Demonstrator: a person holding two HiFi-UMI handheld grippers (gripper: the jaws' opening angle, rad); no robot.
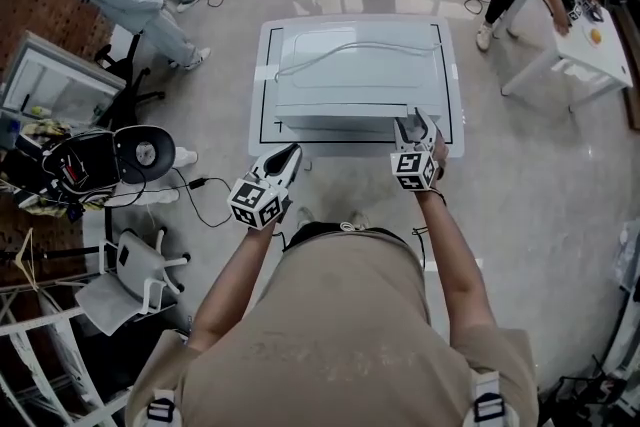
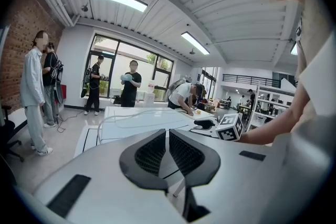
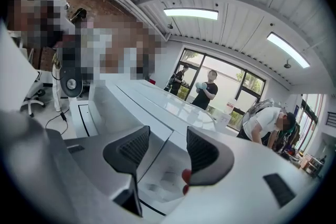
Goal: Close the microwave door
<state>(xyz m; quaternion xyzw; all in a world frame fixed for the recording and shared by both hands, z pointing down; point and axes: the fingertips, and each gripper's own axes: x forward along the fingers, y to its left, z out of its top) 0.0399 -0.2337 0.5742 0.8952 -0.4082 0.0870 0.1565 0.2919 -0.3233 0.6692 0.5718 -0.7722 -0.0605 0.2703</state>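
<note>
table [image 1: 452, 105]: white top with a black outline, ahead of both claws; its near edge lies just beyond the tip of the left claw [image 1: 292, 153]
microwave [image 1: 350, 80]: white, sits mid-table, straight ahead of the right claw [image 1: 415, 123] and ahead-right of the left claw
door [image 1: 335, 128]: on the face nearest the claws; from the head view it lies flat against the body, nothing swung out toward the claws. Can't confirm from any view that it's latched
right claw: at the microwave's front right corner, tips right up at the front face, jaws spread wide. Between them I only see white casing with a seam line running through the gap; pads aren't pressing on anything, so it's empty
left claw: left of the right one and further back from the microwave, off the table's front left, touching nothing. Jaws pressed together, tips meeting, nothing pinched
cable [image 1: 390, 44]: pale, looped across the microwave top, well beyond both claws
red marks [image 3: 186, 174]: two small dots just inside the right claw's right-hand jaw tip, too small to say what they are
</note>
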